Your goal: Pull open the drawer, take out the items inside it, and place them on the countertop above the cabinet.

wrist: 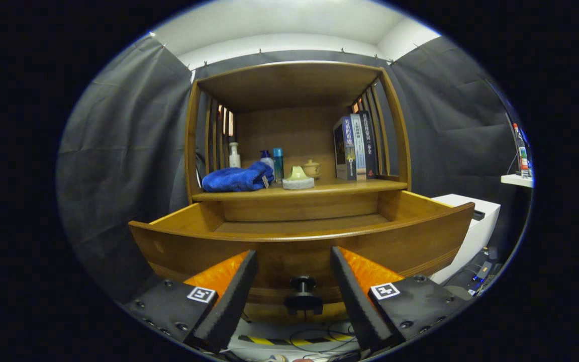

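Just ahead of the gripper (293, 269), fingers spread apart: the pulled-out drawer (314, 241), its knob (303, 285) between the tips, untouched. Drawer floor mostly hidden behind the front panel.

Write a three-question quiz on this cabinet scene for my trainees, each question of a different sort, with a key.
1. True or false: the drawer stands pulled out from the cabinet.
2. Multiple choice: the knob on the drawer front is (A) clamped by both fingers, (B) in the gap between the open fingers of the gripper, untouched, (C) behind the books.
3. Fill in: on the countertop the blue ____ lies beside the bottles, while the books stand at the other end.

Key: 1 true; 2 B; 3 towel.
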A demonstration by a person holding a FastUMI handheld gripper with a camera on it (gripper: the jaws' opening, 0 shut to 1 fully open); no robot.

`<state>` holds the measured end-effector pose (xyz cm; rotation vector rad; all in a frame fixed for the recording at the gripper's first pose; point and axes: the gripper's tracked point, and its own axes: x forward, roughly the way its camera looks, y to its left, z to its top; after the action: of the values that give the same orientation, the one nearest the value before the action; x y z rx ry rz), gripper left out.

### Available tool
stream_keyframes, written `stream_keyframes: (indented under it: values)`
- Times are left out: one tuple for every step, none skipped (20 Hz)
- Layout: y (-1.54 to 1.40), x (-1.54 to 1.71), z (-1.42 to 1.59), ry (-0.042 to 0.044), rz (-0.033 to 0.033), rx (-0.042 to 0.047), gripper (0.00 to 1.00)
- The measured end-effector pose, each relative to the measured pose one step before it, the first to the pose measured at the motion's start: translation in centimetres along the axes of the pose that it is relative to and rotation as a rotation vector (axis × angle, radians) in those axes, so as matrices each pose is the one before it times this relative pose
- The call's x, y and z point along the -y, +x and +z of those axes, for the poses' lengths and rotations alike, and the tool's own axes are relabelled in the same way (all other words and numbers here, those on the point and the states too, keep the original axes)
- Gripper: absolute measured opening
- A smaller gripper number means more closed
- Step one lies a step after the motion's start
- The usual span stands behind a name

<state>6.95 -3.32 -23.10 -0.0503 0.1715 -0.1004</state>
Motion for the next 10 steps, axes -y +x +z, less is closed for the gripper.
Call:
stream_keyframes:
  values:
    - [-0.039,0.477,-0.481,-0.0214,-0.02671,-0.0043,0.98]
    - [0.01,0.354,0.23,-0.00133,-0.01187,0.00654,0.98]
    - [0.199,-0.343,0.341,0.01299,0.00509,0.00579,0.97]
    - [0.385,0.046,-0.048,0.00977,0.00468,-0.00318,0.97]
    - [0.364,0.255,0.127,0.00671,0.00663,-0.00641,0.98]
    - [0.444,-0.092,0.113,0.00954,0.00052,0.00519,0.98]
    - [0.624,0.006,0.049,-0.00315,-0.00064,-0.00833,0.99]
    - [0.545,-0.114,0.123,-0.01066,-0.00472,0.00167,0.99]
    - [0.862,0.047,0.041,-0.00083,-0.00224,-0.00517,0.99]
    - [0.628,-0.158,0.202,0.00889,0.00095,0.00465,0.99]
